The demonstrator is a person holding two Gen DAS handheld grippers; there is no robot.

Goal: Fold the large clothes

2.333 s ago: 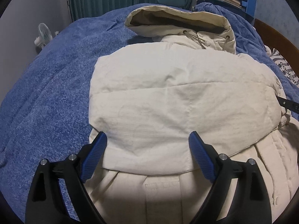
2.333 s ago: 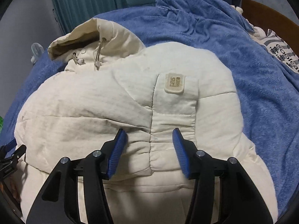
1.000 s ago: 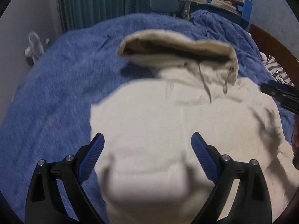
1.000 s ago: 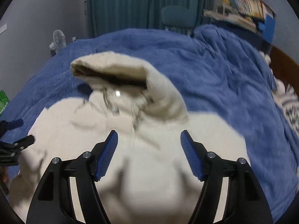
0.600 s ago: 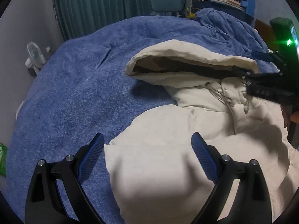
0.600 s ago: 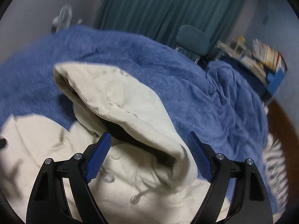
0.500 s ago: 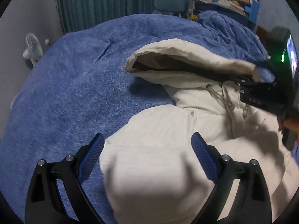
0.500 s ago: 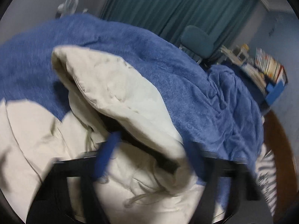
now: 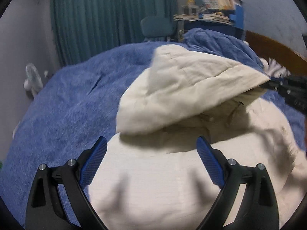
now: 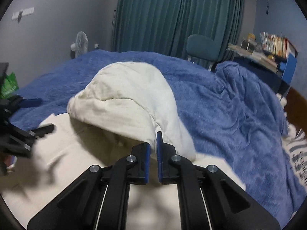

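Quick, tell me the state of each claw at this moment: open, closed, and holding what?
Left claw: open, holding nothing, above the folded cream jacket.
Right claw: closed on the edge of the jacket's hood.

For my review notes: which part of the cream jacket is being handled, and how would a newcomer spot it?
On the blue bedspread lies a cream padded jacket. At its far end, towards the teal curtain, its hood rises in a puffy dome. Unlike the flat body, its rim is pinched shut in the right hand-held gripper.

no legible text, labels, numbers
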